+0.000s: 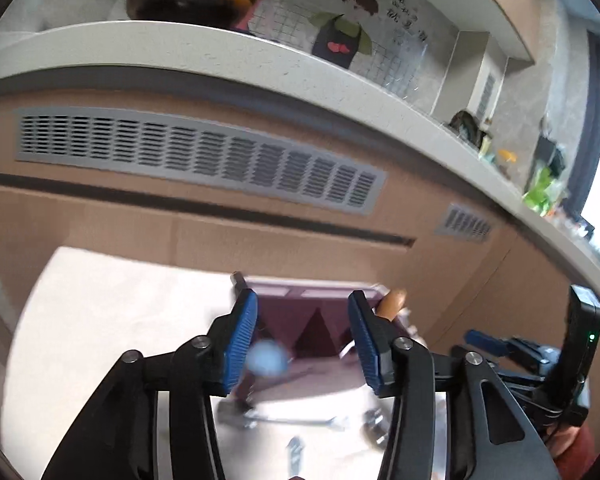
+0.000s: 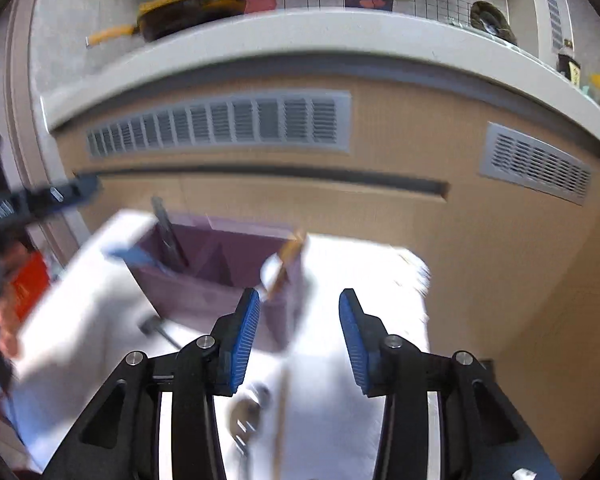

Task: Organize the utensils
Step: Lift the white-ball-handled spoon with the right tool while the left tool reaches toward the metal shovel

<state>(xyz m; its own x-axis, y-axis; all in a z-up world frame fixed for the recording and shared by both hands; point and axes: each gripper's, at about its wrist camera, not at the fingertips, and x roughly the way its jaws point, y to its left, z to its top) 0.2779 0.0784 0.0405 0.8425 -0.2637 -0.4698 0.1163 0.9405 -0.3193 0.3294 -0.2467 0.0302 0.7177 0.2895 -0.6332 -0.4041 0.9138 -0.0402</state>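
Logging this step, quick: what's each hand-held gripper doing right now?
Left hand-held gripper: open, holding nothing.
Right hand-held gripper: open, holding nothing.

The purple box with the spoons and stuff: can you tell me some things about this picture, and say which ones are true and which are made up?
1. The purple box stands on a white surface. True.
2. The left tongs squeeze a fork. False: their blue pads stand apart with nothing pressed between them.
3. A pan with a yellow handle sits up on the counter. True.
4. The right tongs are shut tight. False: they are open.
5. The purple box is empty. False: a dark utensil stands inside it.
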